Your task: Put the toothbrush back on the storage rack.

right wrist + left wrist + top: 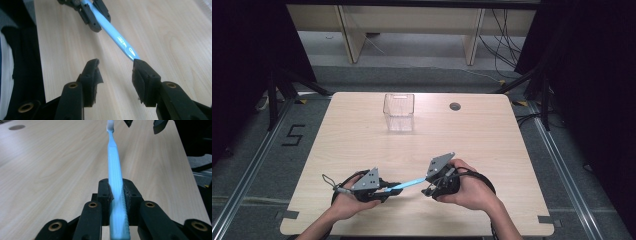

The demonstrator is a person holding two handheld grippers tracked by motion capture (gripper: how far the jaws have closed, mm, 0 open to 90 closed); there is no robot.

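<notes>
Near edge of table: 2 hands in from the bottom, each with a gripper. Left gripper pinches a blue toothbrush by its handle end, jaws pressed tight on it in the left gripper view, toothbrush running straight out with its white head end far from the jaws. Toothbrush held off the table, between the 2 grippers. Right gripper jaws spread, tips just at the head end of the toothbrush; one jaw seems to hide the tip, contact unclear. Looks like a handover, mid-step. Next move likely calls for the right jaws to line up around the brush and close before the left lets go. Farther back, clear bin, upright, well apart, probably the drop target.
</notes>
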